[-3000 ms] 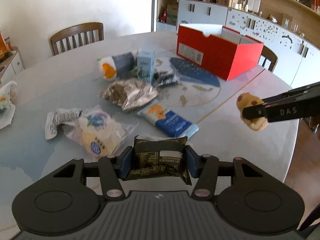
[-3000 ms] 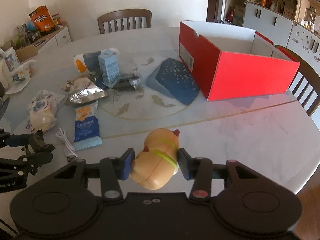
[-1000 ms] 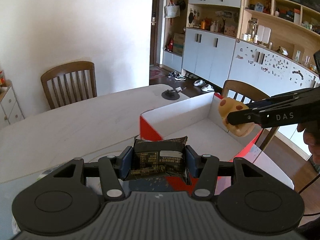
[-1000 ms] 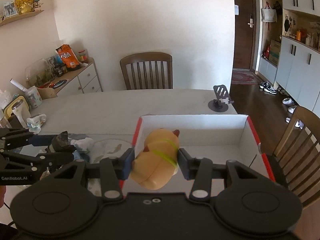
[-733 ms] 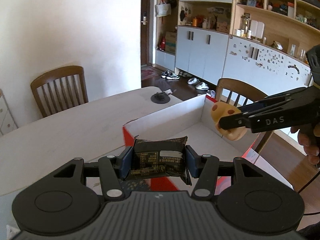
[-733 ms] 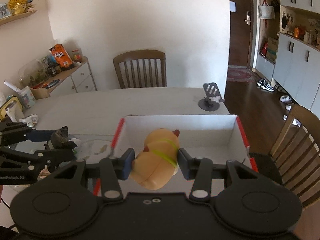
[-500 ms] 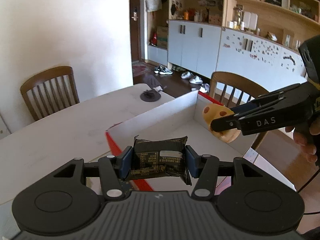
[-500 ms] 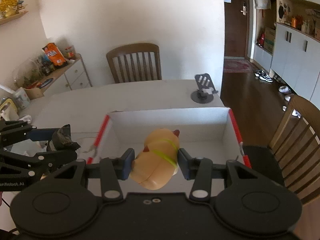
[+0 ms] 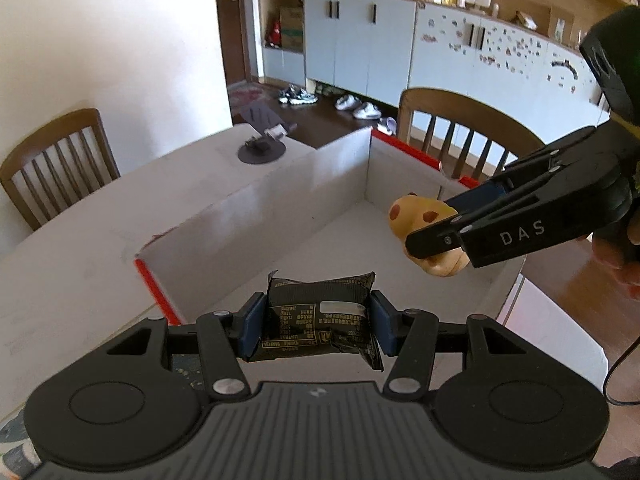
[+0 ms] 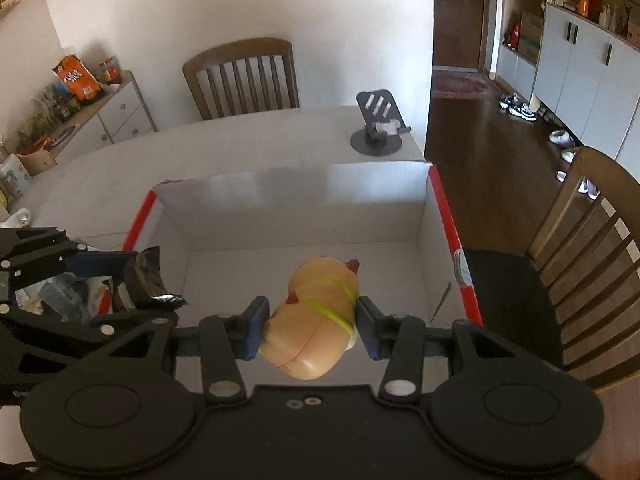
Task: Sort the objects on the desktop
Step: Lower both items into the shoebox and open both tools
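Observation:
My left gripper (image 9: 316,326) is shut on a dark snack packet (image 9: 316,320) and holds it above the near left part of the open red box (image 9: 256,216). My right gripper (image 10: 310,326) is shut on a yellow cat toy (image 10: 316,320) above the box's white inside (image 10: 296,216). In the left wrist view the right gripper (image 9: 424,236) holds the toy (image 9: 420,216) over the box's right side. In the right wrist view the left gripper (image 10: 132,292) and its packet (image 10: 144,280) hang at the box's left edge.
A black phone stand (image 10: 378,128) sits on the table beyond the box. Wooden chairs stand at the far side (image 10: 244,76) and at the right (image 10: 592,264). Several snack packets (image 10: 68,296) lie left of the box under the left gripper.
Both grippers carried their objects from the table up and over the red box. In the last second they moved further in and lower over the box.

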`<action>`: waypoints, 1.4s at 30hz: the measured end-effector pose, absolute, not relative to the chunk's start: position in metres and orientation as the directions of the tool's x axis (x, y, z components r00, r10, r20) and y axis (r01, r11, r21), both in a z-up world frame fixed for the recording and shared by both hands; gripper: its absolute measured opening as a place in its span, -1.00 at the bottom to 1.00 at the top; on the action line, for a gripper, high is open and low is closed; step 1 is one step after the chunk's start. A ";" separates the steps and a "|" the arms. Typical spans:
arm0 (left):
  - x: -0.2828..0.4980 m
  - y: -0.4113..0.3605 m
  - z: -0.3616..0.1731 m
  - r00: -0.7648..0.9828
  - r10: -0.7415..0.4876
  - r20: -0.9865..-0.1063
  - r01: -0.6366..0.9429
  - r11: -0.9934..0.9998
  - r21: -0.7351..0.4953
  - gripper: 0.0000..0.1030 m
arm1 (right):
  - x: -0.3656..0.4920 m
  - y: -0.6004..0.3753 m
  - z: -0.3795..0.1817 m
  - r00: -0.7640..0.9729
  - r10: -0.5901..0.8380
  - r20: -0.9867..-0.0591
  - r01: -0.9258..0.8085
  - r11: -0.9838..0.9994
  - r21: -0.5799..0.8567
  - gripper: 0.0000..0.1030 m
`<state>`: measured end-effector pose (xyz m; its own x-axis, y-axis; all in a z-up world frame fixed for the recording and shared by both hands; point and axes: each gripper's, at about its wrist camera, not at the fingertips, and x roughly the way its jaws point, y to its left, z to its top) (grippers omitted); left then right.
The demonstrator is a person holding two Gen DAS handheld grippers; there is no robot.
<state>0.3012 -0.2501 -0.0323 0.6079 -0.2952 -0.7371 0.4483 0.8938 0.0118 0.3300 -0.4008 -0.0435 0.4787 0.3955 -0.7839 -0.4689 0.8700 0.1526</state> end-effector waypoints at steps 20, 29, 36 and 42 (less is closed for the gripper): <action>0.341 -0.279 -0.075 0.439 -0.221 -0.871 0.526 0.849 0.049 0.07 | 0.359 -0.385 -0.086 0.387 0.325 -0.863 -0.493 0.864 0.104 -0.10; 0.343 -0.283 -0.091 0.366 -0.206 -0.908 0.543 0.839 0.028 0.07 | 0.366 -0.379 -0.103 0.328 0.258 -0.909 -0.509 0.859 0.060 -0.11; 0.345 -0.284 -0.095 0.331 -0.197 -0.923 0.546 0.837 0.017 0.11 | 0.371 -0.377 -0.108 0.310 0.246 -0.918 -0.510 0.858 0.058 -0.09; 0.348 -0.287 -0.095 0.326 -0.195 -0.925 0.545 0.838 0.015 0.16 | 0.373 -0.376 -0.109 0.296 0.242 -0.924 -0.508 0.859 0.062 -0.03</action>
